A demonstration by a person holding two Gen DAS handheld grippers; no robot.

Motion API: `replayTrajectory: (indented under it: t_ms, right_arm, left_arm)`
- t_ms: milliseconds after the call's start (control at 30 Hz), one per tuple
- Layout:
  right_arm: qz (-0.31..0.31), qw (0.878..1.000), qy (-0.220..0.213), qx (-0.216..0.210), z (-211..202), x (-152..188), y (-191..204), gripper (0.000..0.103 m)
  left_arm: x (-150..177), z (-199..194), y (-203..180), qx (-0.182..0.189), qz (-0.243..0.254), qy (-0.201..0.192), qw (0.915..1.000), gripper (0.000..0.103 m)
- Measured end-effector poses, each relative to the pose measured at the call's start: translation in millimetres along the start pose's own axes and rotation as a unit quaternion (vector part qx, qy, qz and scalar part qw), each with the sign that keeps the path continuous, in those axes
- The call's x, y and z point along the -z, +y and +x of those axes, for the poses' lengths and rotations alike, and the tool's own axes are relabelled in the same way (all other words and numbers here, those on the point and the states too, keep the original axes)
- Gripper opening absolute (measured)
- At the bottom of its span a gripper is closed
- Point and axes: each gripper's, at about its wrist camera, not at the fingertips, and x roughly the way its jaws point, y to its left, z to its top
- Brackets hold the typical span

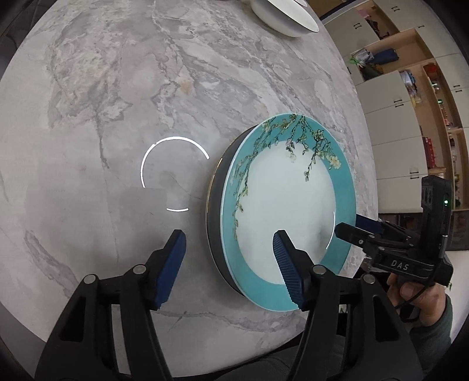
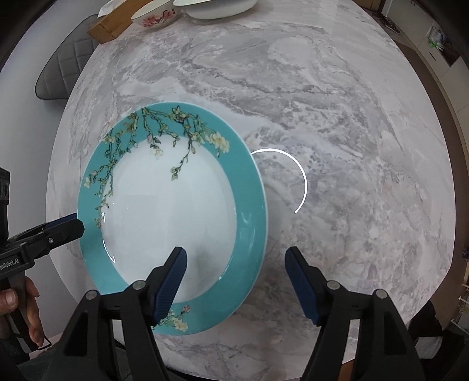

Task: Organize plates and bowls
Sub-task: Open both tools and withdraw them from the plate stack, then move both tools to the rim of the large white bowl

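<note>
While angled down, open hand-held grippers (image 1: pixel 228 246) (image 2: pixel 236 260) astride plate (image 2: pixel 176 205) rim.

My fingers (image 1: pixel 171 263) wear ribbed dark-blue pads that look rubbery and matt, set on smooth black plastic arms with small dull metal pins. The plate (image 2: pixel 176 211) beneath me is glazed ceramic: a glossy white well and a shiny teal rim with painted blossom twigs. It lies on a darker plate (image 1: pixel 212 219) with a matt grey edge. The table (image 2: pixel 337 117) is polished grey-veined marble or a stone-look slab, smooth enough to mirror a lamp. At its far edge are a glossy white bowl (image 1: pixel 281 17), a flowered bowl (image 2: pixel 158 17) and a pale wooden box (image 2: pixel 117 25).
</note>
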Motion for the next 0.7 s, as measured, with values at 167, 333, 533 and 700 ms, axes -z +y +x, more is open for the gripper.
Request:
replayTrajectory:
  t_ms: [167, 333, 533, 700]
  right_arm:
    - [0.042, 0.998, -0.042, -0.025, -31.4, -3.0, -20.7, 0.086]
    - [0.067, 0.993, -0.071, -0.06, -46.4, -16.2, -43.8, 0.092]
    - [0.065, 0.99, -0.087, -0.093, -44.7, -48.2, -52.4, 0.103]
    - [0.041, 0.988, -0.117, -0.089, -53.8, -96.9, -62.0, 0.103]
  left_arm:
    - [-8.4, -34.6, -1.6, -0.04, 0.02, -0.047, 0.9979, 0.065]
    - [-43.0, -61.3, -0.6, -0.075, 0.027, -0.1, 0.9918, 0.067]
    - [-95.1, -69.1, -1.4, -0.073, 0.008, -0.12, 0.9901, 0.103]
    - [-133.5, -60.4, -24.4, -0.122, 0.028, -0.143, 0.9818, 0.103]
